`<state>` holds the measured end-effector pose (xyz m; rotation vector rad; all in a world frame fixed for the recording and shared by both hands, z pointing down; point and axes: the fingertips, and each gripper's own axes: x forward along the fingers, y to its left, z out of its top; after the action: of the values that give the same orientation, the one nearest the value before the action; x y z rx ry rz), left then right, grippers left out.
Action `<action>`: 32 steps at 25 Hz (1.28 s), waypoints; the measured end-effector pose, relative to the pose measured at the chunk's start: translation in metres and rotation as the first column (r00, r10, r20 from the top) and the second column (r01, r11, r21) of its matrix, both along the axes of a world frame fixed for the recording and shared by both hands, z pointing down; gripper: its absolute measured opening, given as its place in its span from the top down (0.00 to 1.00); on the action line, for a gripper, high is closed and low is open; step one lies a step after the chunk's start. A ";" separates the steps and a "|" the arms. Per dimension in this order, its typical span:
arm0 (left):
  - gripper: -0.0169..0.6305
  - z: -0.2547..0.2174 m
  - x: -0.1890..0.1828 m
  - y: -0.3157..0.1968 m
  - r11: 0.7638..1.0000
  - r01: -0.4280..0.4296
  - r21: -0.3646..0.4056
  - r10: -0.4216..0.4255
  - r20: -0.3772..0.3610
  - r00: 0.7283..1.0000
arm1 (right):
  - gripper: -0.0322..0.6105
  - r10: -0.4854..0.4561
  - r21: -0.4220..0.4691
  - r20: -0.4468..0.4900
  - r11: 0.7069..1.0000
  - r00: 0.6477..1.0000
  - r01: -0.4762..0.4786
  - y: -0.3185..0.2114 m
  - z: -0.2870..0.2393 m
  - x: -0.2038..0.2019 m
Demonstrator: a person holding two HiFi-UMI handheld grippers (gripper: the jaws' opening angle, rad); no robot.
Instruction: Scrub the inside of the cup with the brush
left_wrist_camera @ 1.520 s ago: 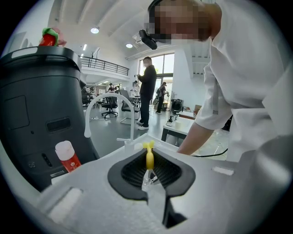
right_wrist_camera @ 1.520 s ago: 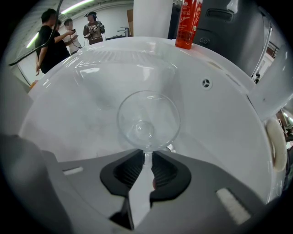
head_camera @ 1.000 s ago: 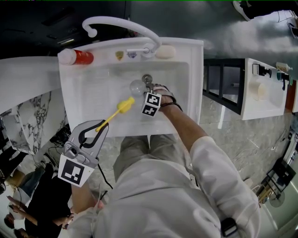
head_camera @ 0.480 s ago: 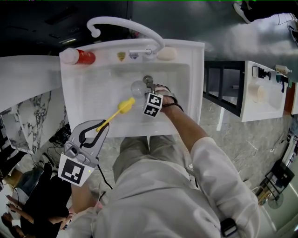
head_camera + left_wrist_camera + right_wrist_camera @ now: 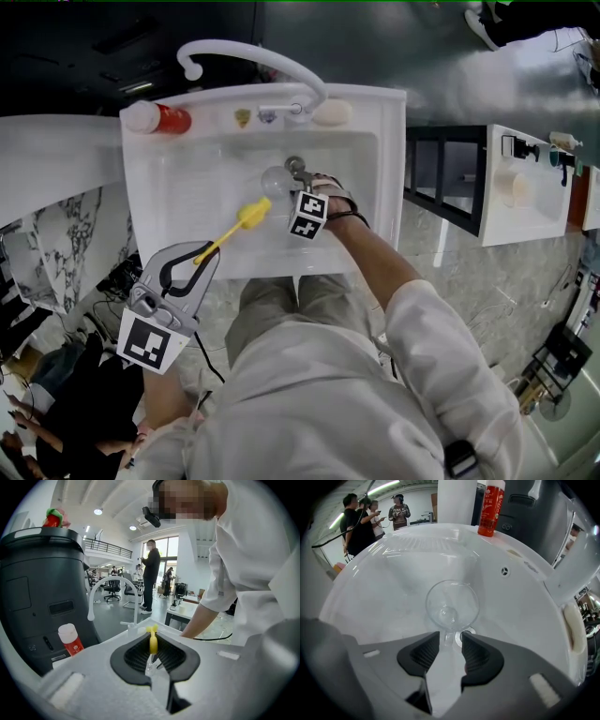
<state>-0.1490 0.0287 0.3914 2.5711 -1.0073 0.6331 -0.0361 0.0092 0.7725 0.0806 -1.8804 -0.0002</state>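
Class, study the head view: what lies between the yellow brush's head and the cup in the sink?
Only bare white sink floor. In the head view the brush stops short of the cup, with nothing in the gap.

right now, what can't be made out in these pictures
- cup: missing from the left gripper view, behind the body of the left hand-held gripper
- brush bristles: end-on there, tiny in the head view
- red bottle: label unreadable in every view
- small items on the sink rim by the faucet: too small, head view

Cup (image 5: 277, 175) in sink (image 5: 178, 211), bottle (image 5: 159, 117) on rim behind
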 end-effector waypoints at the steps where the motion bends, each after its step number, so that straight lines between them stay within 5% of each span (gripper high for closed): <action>1: 0.91 -0.001 0.001 -0.001 1.000 -0.001 0.004 0.001 -0.003 1.000 | 0.71 -0.002 0.001 0.000 1.000 1.000 0.002 0.000 -0.003 0.001; 19: 0.91 -0.040 0.003 -0.003 0.995 -0.003 0.096 0.008 -0.049 0.999 | 0.72 0.008 0.093 0.168 0.995 0.986 -0.024 -0.003 -0.148 0.006; 32: 0.91 -0.061 0.000 -0.001 0.991 0.031 0.128 -0.021 -0.085 0.996 | 0.72 0.086 0.124 0.447 0.980 0.891 -0.157 -0.006 -0.298 0.003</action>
<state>-0.1492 0.0279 0.3306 2.6663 -1.0851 0.4628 -0.0333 0.0027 0.4749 0.3317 -2.3250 -0.0480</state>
